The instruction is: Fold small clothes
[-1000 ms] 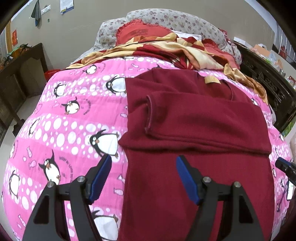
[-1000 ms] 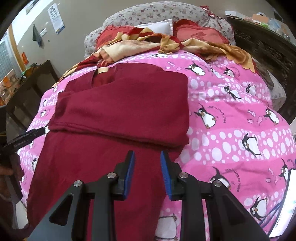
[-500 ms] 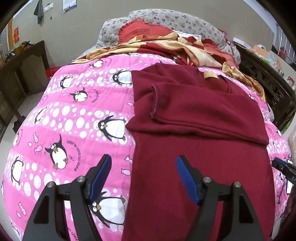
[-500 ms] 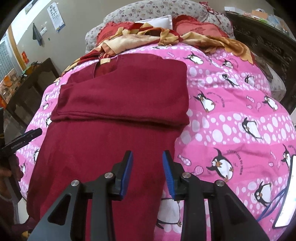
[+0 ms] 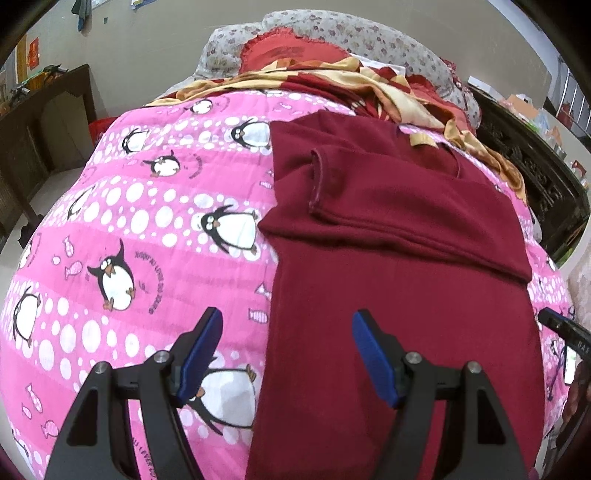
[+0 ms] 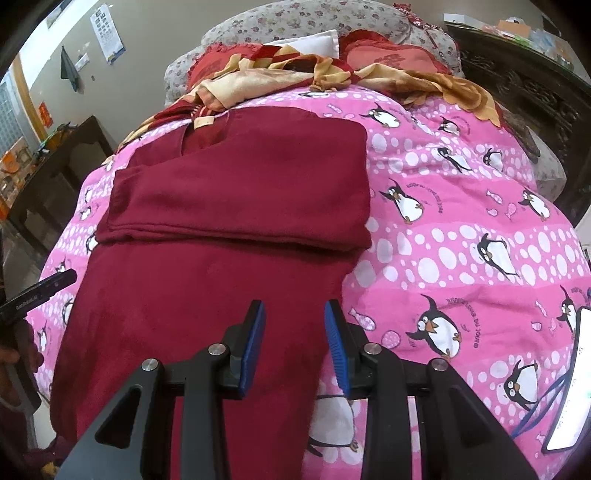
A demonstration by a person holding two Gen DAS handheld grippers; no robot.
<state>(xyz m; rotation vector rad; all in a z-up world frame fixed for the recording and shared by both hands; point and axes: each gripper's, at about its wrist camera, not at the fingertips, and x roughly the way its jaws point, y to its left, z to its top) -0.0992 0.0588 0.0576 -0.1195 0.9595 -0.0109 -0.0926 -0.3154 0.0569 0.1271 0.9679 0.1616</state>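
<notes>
Item: maroon garment (image 5: 399, 295), flat on the penguin quilt (image 5: 147, 221) of the bed, sleeves folded across its chest, collar toward the pillows (image 6: 295, 22). I hold my left gripper (image 5: 286, 354) wide open above its left hem edge, empty. My right gripper (image 6: 295, 343) hangs partly open over the right hem edge, empty.

my left gripper (image 5: 287, 334) has its jaws wide, straddling the near left edge of the maroon garment (image 5: 399, 295); flat pink quilt (image 5: 147, 206) on its left is free. my right gripper (image 6: 294, 325) is part-spread over the right edge. the rumpled blanket (image 6: 258, 79) blocks the far end, probably touching the collar.
</notes>
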